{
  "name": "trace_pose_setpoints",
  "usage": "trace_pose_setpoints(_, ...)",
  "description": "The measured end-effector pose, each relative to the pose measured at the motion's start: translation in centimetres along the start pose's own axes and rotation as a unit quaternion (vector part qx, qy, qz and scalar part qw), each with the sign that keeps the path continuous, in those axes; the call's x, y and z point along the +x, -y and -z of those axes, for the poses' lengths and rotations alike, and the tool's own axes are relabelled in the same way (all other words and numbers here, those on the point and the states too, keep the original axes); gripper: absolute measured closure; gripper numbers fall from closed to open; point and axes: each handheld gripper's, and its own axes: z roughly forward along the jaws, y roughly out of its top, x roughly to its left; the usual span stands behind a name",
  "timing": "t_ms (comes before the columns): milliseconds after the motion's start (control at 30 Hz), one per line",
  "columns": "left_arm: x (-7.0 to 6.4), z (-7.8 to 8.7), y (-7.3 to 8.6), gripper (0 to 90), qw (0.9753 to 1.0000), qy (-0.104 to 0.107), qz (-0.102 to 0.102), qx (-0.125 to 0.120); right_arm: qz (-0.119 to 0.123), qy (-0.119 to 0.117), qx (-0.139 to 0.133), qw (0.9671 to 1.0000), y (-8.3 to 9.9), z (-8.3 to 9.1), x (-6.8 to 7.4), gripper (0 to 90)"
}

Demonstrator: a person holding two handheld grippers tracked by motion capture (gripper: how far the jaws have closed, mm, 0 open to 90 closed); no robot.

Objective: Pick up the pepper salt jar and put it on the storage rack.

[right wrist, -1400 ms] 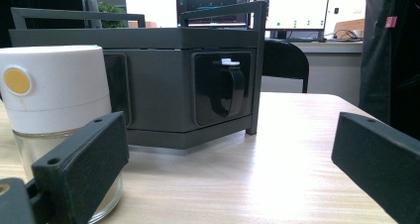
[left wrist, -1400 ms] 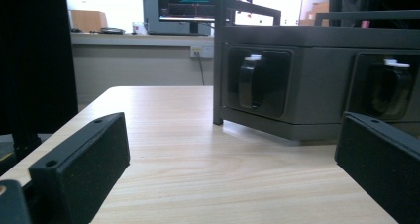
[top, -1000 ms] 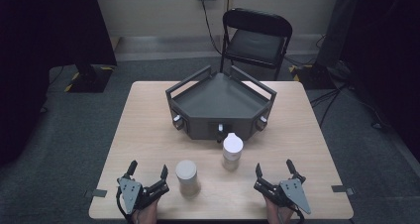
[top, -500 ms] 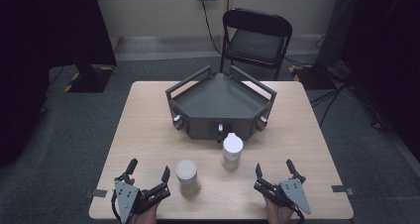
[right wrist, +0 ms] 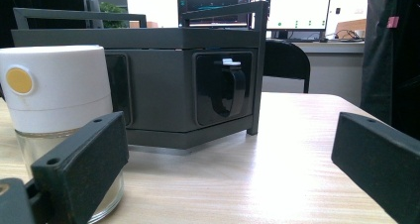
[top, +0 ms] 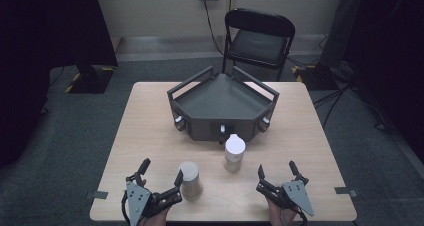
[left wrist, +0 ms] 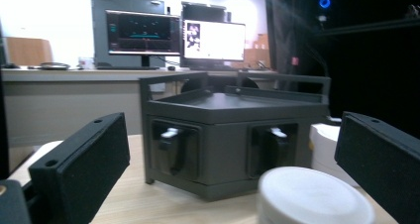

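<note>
A dark grey angular tray (top: 222, 106) with rail handles and front latches stands at the table's middle. In front of it is a clear jar with a white lid (top: 234, 152). A second jar with a pale lid (top: 190, 180) stands nearer the front edge. My left gripper (top: 161, 170) is open just left of that second jar, its right jaw close beside it. The left gripper view has this jar's lid (left wrist: 312, 196) low between the open jaws, with the tray (left wrist: 223, 135) behind. My right gripper (top: 276, 167) is open and holds nothing, right of the white-lidded jar (right wrist: 57, 90).
A black folding chair (top: 260, 41) stands behind the wooden table (top: 310, 136). Tape marks sit at the table's front corners. Monitors (left wrist: 173, 33) on a desk show far off in the left gripper view. Bare table lies right of the tray (right wrist: 168, 80).
My left gripper has shifted a little to the right, closer to the pale-lidded jar. The right gripper and both jars have stayed put.
</note>
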Motion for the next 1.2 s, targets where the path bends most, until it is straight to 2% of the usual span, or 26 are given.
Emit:
trace_pose_setpoints(267,-0.9,-1.1,0.1,0.0,0.9993,0.036,-0.005,0.014,0.0,-0.002,0.0,1.0,0.0,0.0,-0.1,0.0)
trace_pose_setpoints(467,-1.2,-1.4,0.7,0.0,0.9985,0.05,-0.005,0.024,0.0,-0.002,0.0,1.0,0.0,0.0,-0.1,0.0)
trace_pose_setpoints(567,-1.4,-1.4,1.1,0.0,0.9986,0.047,-0.007,0.023,0.0,-0.002,0.0,1.0,0.0,0.0,-0.1,0.0)
trace_pose_setpoints(733,-1.7,-1.5,1.5,1.3,0.9983,0.043,-0.014,0.037,0.0,-0.002,0.0,1.0,0.0,0.0,-0.1,0.0)
trace_pose_setpoints(833,-1.7,-1.6,2.0,3.6,0.9982,0.039,-0.008,0.044,0.0,-0.002,0.0,1.0,0.0,0.0,-0.1,0.0)
trace_pose_setpoints(967,-1.5,-1.7,2.5,7.7,0.9977,0.043,0.008,0.051,0.0,-0.003,0.0,1.0,0.0,0.0,-0.1,0.0)
trace_pose_setpoints(1100,-1.6,-1.8,2.8,13.9,0.9972,0.041,0.004,0.062,0.0,-0.002,0.0,1.0,0.0,0.0,-0.1,0.0)
trace_pose_setpoints(1200,-1.7,-1.8,3.4,17.9,0.9977,0.035,0.002,0.058,0.0,-0.002,0.0,1.0,0.0,0.0,-0.1,0.0)
